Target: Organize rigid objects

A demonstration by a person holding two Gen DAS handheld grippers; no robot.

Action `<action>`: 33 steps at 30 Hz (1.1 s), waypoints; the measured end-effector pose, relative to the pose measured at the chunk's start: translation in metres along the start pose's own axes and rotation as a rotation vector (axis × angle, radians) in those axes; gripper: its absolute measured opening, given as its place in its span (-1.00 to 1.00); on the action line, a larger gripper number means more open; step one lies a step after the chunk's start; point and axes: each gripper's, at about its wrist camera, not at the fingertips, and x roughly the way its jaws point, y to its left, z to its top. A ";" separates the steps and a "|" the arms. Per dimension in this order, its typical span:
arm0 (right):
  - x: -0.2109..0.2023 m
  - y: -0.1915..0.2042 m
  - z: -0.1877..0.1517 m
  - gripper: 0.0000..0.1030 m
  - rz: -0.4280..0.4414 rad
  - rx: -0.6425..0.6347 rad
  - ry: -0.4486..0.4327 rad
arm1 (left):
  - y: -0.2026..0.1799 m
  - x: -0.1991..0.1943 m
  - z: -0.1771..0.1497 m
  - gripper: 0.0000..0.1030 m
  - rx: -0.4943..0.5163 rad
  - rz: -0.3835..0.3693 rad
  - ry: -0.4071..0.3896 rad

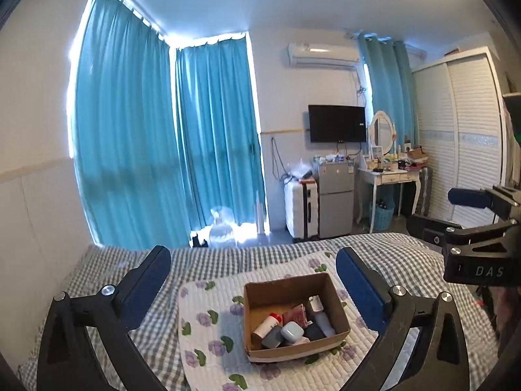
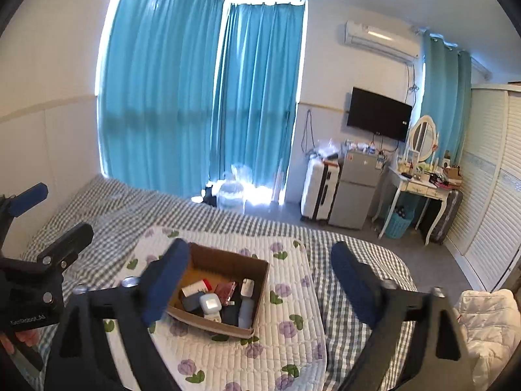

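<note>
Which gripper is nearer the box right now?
Hard to call; the left looks slightly nearer. The left gripper hangs open around the box from its near side; the right gripper hangs open up and right of it.

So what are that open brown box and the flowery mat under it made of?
The open brown box looks like matte corrugated cardboard, judging by its raw, pale cut edges. The white flower-print mat looks like quilted fabric: stitched ridges run across it, probably cotton.
</note>
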 end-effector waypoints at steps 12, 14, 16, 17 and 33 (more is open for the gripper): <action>0.044 -0.017 -0.091 1.00 -0.015 0.101 -0.074 | -0.004 0.033 -0.084 1.00 -0.034 0.069 -0.030; 0.062 -0.018 -0.112 1.00 -0.036 0.118 -0.094 | -0.008 0.042 -0.101 1.00 -0.043 0.065 -0.038; 0.081 -0.018 -0.137 1.00 -0.056 0.132 -0.106 | -0.015 0.058 -0.122 1.00 -0.033 0.063 -0.020; 0.089 -0.018 -0.146 1.00 -0.062 0.133 -0.106 | -0.019 0.063 -0.132 1.00 -0.024 0.067 -0.019; 0.122 -0.010 -0.207 1.00 -0.064 0.114 -0.063 | -0.015 0.074 -0.184 1.00 -0.069 0.090 0.023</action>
